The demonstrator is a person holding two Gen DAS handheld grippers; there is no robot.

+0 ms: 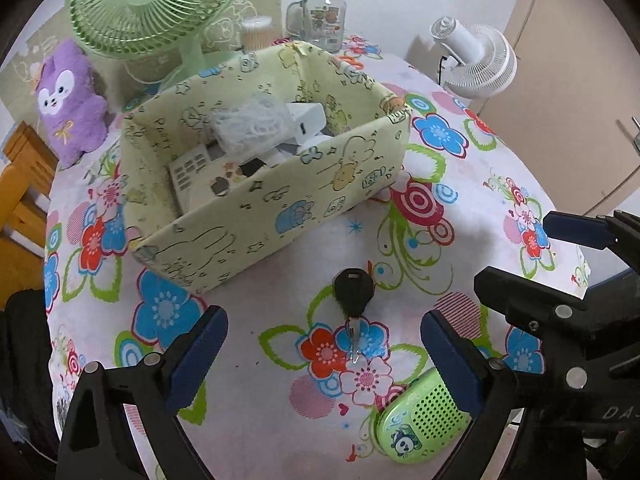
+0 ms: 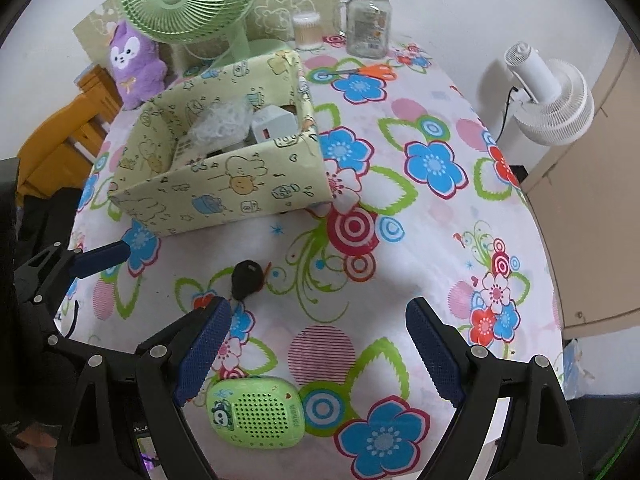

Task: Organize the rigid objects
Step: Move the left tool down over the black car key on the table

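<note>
A pale green patterned storage box sits on the flowered tablecloth and holds a white charger, a bag of white bits and other small items. A black-headed key lies on the cloth in front of the box. A green panda speaker lies near the front edge. My left gripper is open and empty, its fingers either side of the key. My right gripper is open and empty just above the speaker.
A green desk fan, a purple plush toy, a glass jar mug with green lid, a cotton swab tub and orange scissors stand at the back. A white fan stands beyond the table's right edge. A wooden chair stands left.
</note>
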